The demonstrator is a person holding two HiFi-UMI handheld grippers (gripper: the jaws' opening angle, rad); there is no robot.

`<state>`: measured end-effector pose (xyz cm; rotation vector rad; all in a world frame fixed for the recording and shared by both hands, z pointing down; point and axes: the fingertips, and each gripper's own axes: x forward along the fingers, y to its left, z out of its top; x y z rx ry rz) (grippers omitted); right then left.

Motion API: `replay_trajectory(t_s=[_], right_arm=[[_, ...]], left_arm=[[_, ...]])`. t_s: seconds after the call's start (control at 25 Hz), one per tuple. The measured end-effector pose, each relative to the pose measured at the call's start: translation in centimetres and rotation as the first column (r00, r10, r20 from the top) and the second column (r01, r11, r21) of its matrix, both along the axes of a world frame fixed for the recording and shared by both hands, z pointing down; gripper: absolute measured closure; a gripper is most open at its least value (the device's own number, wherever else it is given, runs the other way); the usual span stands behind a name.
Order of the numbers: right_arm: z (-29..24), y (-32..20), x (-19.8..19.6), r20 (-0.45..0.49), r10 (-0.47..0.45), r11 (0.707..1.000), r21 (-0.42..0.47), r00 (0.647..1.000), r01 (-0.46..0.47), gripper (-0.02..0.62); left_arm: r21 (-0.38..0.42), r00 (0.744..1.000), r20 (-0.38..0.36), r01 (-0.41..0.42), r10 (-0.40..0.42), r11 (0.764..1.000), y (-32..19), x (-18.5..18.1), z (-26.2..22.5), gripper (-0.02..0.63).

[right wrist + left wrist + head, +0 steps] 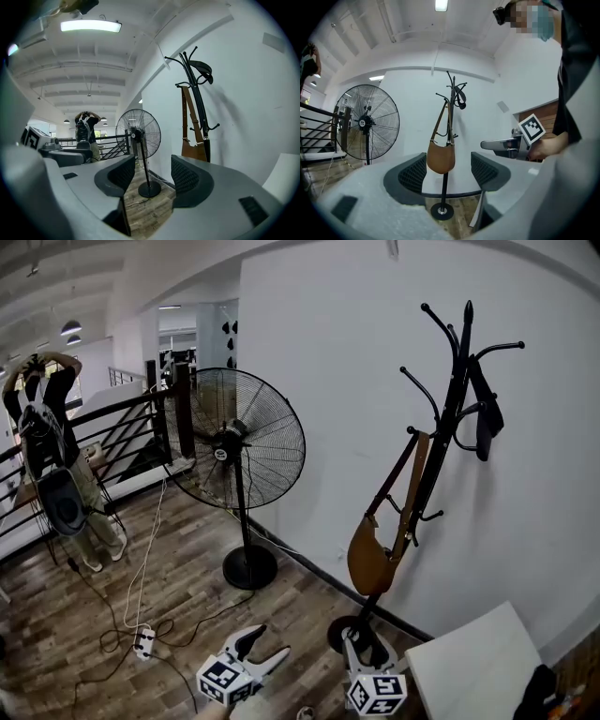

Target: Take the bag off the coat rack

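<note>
A tan leather bag [369,561] hangs by its long strap from a hook of the black coat rack [448,418] against the white wall. Both grippers are low in the head view, short of the rack and apart from it. My left gripper [267,641] is open and empty; in its own view the bag [440,158] and rack pole [449,123] show in the distance between the jaws. My right gripper [364,649] is open and empty too, and its view has the bag [194,150] off to the right.
A dark item [486,413] hangs on the rack's right hooks. A big standing fan [239,442] is left of the rack, with cables and a power strip [142,641] on the wood floor. A white table [478,662] is at the lower right. A person [52,460] stands by the railing.
</note>
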<state>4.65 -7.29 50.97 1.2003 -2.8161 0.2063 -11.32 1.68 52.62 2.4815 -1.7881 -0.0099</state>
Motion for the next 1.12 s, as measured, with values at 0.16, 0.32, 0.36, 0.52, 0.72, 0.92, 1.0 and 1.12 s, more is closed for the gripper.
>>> replay_trajectory(t_s=[0.16, 0.32, 0.36, 0.52, 0.72, 0.92, 1.0, 1.12], right_arm=[[-0.3, -4.3, -0.5, -0.003, -0.009, 1.000, 0.008, 1.000, 0.009, 0.373], [-0.6, -8.4, -0.6, -0.011, -0.017, 1.000, 0.026, 1.000, 0.017, 0.373], [-0.7, -9.4, -0.6, -0.012, -0.017, 0.999, 0.029, 1.000, 0.017, 0.373], [-1.2, -12.7, -0.2, -0.022, -0.022, 0.999, 0.046, 1.000, 0.023, 0.374], [-2.4, -15.9, 0.2, -0.026, -0.013, 0.996, 0.093, 1.000, 0.016, 0.376], [-3.8, -17.7, 0.5, -0.031, 0.016, 0.990, 0.142, 0.999, -0.012, 0.383], [-4.3, -18.5, 0.6, -0.032, 0.037, 0.988, 0.150, 0.999, -0.032, 0.387], [-4.7, -19.6, 0.4, -0.031, 0.066, 0.985, 0.161, 0.997, -0.061, 0.387]], left_arm=[[0.010, 1.000, -0.014, 0.013, -0.013, 1.000, -4.6, -0.3, -0.6, 0.313], [0.035, 1.000, -0.007, 0.013, -0.013, 0.999, -8.7, -0.2, -1.0, 0.313], [0.036, 1.000, -0.012, 0.015, -0.015, 0.999, -9.6, -0.2, -1.1, 0.313], [0.023, 0.999, -0.036, 0.033, -0.032, 0.999, -13.1, 0.2, -0.8, 0.314], [0.044, 0.999, -0.031, 0.032, -0.031, 0.999, -16.4, 0.5, -1.1, 0.314], [0.055, 1.000, -0.022, 0.007, -0.006, 0.998, -19.1, 0.7, -1.7, 0.314], [0.062, 1.000, -0.022, -0.015, 0.016, 0.998, -20.5, 0.7, -2.1, 0.314], [0.073, 0.999, -0.041, -0.033, 0.036, 0.997, -22.6, 0.1, -2.8, 0.314]])
